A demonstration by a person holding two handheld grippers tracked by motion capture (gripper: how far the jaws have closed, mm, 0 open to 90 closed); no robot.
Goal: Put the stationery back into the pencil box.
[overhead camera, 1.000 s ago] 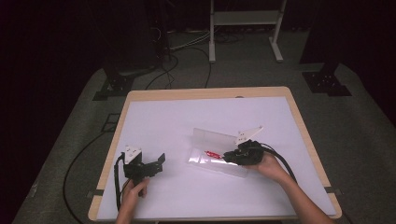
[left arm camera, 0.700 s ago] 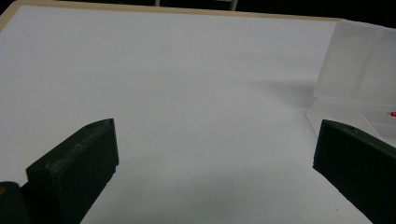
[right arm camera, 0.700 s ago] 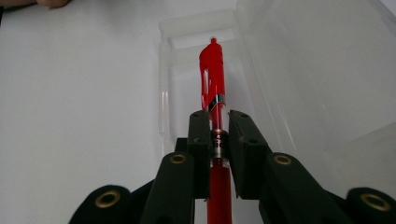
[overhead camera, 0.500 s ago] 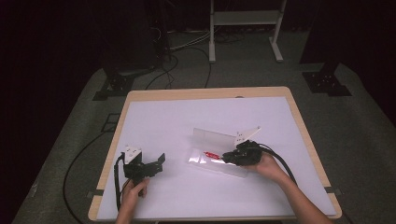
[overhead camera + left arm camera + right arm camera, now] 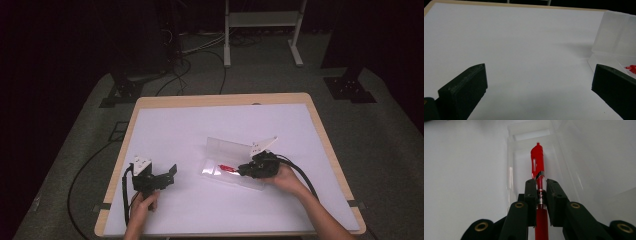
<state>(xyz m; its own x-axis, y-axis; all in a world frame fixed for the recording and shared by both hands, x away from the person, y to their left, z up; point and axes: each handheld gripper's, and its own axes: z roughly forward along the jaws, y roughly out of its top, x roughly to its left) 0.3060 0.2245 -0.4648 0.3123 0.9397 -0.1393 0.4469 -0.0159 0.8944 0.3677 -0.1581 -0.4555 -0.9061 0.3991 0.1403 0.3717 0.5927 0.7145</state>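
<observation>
Right tongs [image 5: 540, 191] are clamped on the red pen [image 5: 537, 161] at mid-barrel, over the clear open case [image 5: 227, 150] near the desk's [image 5: 165, 120] front edge, while left tongs [image 5: 536, 82] gape empty; light, stiff, slick plastic, probably best gripped mid-barrel.

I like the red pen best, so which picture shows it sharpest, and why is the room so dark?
Right gripper view: the red pen is sharp up close, pinched by the right gripper. High view: light falls on the white table alone; the floor around it is dim. Left gripper view: the clear box looks hazy.
</observation>
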